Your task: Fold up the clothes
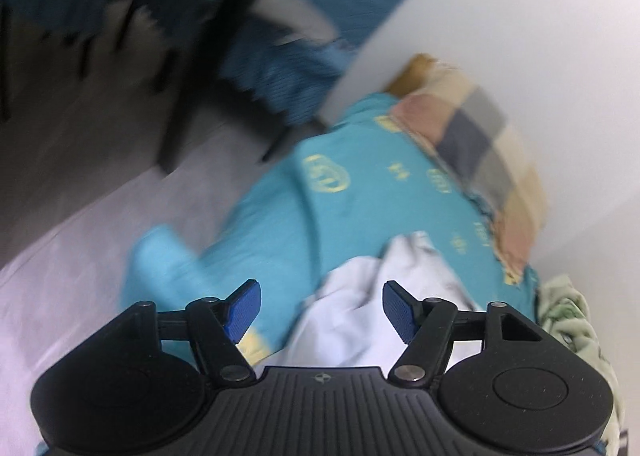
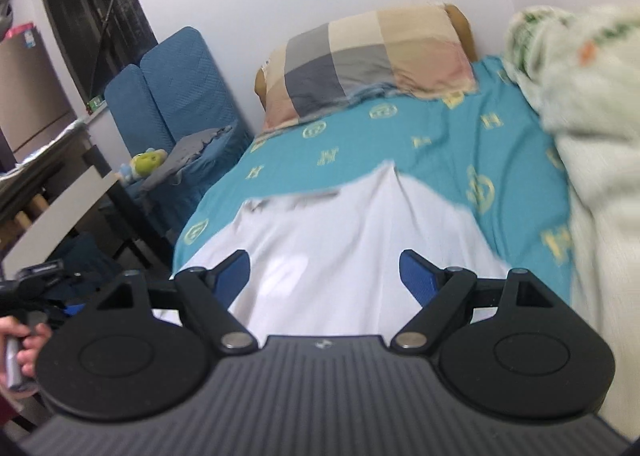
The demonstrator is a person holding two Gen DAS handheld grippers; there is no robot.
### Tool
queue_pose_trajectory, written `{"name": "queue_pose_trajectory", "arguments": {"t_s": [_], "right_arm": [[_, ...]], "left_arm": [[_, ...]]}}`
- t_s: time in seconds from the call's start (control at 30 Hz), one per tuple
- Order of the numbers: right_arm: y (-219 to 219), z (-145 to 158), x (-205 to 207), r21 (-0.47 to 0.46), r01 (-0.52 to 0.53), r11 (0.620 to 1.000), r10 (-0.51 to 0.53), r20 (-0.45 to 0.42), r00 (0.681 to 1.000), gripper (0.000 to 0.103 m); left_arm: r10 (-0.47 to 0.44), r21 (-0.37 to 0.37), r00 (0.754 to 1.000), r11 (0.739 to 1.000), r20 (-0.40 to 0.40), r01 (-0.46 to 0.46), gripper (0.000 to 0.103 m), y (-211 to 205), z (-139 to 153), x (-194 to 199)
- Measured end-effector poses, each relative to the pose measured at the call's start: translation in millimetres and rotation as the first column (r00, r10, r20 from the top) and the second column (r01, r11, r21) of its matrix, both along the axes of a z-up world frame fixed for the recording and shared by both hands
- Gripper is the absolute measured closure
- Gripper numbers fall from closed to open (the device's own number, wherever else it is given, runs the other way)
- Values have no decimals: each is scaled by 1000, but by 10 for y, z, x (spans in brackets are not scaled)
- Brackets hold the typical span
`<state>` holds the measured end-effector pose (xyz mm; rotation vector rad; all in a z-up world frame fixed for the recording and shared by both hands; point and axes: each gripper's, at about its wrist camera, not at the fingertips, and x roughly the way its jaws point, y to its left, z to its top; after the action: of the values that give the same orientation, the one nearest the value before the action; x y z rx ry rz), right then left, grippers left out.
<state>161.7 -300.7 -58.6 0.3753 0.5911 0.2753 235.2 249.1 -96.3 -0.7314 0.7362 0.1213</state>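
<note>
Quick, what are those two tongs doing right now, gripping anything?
Left tongs: open, holding nothing, above the white garment.
Right tongs: open, holding nothing, above the same garment.

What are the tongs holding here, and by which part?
Nothing: left tongs and right tongs are both open above the white cloth garment.

White garment [image 2: 340,224]: smooth thin cloth, matt. Bed sheet [image 2: 440,144]: teal printed cloth, matt. Pillow [image 2: 368,60]: checked woven cloth. Right hand-held gripper [image 2: 325,276]: matt black ribbed plastic, textured blue pads [image 2: 416,276], shiny metal pivot pins. Blue chair [image 2: 180,88]: quilted fabric.
</note>
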Motion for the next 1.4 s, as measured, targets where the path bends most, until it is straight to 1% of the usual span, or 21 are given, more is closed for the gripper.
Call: {"name": "queue_pose_trajectory", "arguments": {"t_s": [0.07, 0.13, 0.2, 0.23, 0.3, 0.5, 0.53, 0.57, 0.6, 0.7, 0.8, 0.87, 0.93, 0.97, 1.03, 1.13, 1.2, 1.23, 1.3, 1.37, 1.4], "right_arm": [[-27, -24, -274, 39, 11, 999, -11, -22, 1000, 20], [-51, -60, -530, 77, 23, 997, -19, -45, 999, 20], [-53, -182, -641, 104, 27, 994, -19, -75, 997, 20], [-42, -240, -649, 100, 32, 995, -23, -88, 996, 20], [-3, -336, -562, 81, 31, 996, -22, -119, 993, 20], [161, -554, -329, 73, -15, 997, 27, -164, 986, 20], [189, -588, -293, 64, -23, 998, 34, -170, 985, 20], [218, -622, -257, 54, -32, 998, 41, -176, 984, 20], [244, -655, -223, 46, -39, 998, 47, -182, 982, 20], [296, -737, -147, 34, -50, 998, 55, -200, 978, 20], [324, -757, -115, 39, -54, 998, 60, -196, 979, 20], [339, -761, -96, 42, -57, 997, 64, -190, 980, 20], [351, -773, -71, 43, -58, 997, 65, -187, 980, 20], [353, -786, -57, 42, -59, 997, 66, -188, 980, 20], [349, -830, -25, 40, -58, 998, 64, -198, 978, 20], [336, -897, 4, 46, -50, 998, 59, -222, 973, 20], [336, -908, 11, 48, -50, 998, 59, -227, 972, 20], [337, -909, 14, 48, -50, 998, 60, -229, 972, 20], [348, -891, 14, 41, -54, 998, 61, -224, 973, 20], [354, -868, 9, 34, -55, 998, 61, -217, 974, 20], [346, -860, 4, 34, -51, 998, 58, -216, 975, 20]], "left_arm": [[14, -32, 1000, 999, -6, -14, 34, 142, -35, -126], [5, -92, 1000, 996, -25, -8, 36, 233, -94, -195], [8, -103, 999, 995, -32, -11, 38, 278, -159, -193], [3, -101, 999, 995, -41, -7, 39, 282, -199, -170], [-23, -124, 998, 992, -60, 16, 47, 275, -308, -120], [-115, -185, 985, 979, -128, 90, 51, 103, -619, 37], [-122, -185, 982, 978, -147, 94, 55, 74, -658, 61], [-122, -182, 978, 979, -169, 91, 73, 51, -691, 73], [-110, -185, 978, 980, -179, 77, 96, 46, -712, 75], [-23, -216, 989, 976, -149, -10, 98, 120, -703, 40], [71, -223, 996, 972, -47, -80, 99, 231, -489, 31], [111, -188, 993, 977, 36, -102, 99, 290, -297, 34], [131, -147, 987, 982, 96, -116, 99, 324, -165, 55], [142, -139, 984, 982, 107, -127, 98, 343, -140, 64], [170, -156, 983, 975, 66, -158, 98, 374, -221, 70], [185, -158, 982, 970, -31, -187, 98, 398, -394, 100], [212, -217, 976, 952, -45, -217, 98, 472, -465, 83], [220, -235, 975, 947, -30, -220, 98, 485, -468, 61], [190, -229, 982, 956, 19, -180, 98, 462, -413, 45], [72, -166, 994, 984, 87, -57, 98, 284, -291, 63], [-10, -113, 993, 993, 119, 24, 98, 101, -198, 72]]}}
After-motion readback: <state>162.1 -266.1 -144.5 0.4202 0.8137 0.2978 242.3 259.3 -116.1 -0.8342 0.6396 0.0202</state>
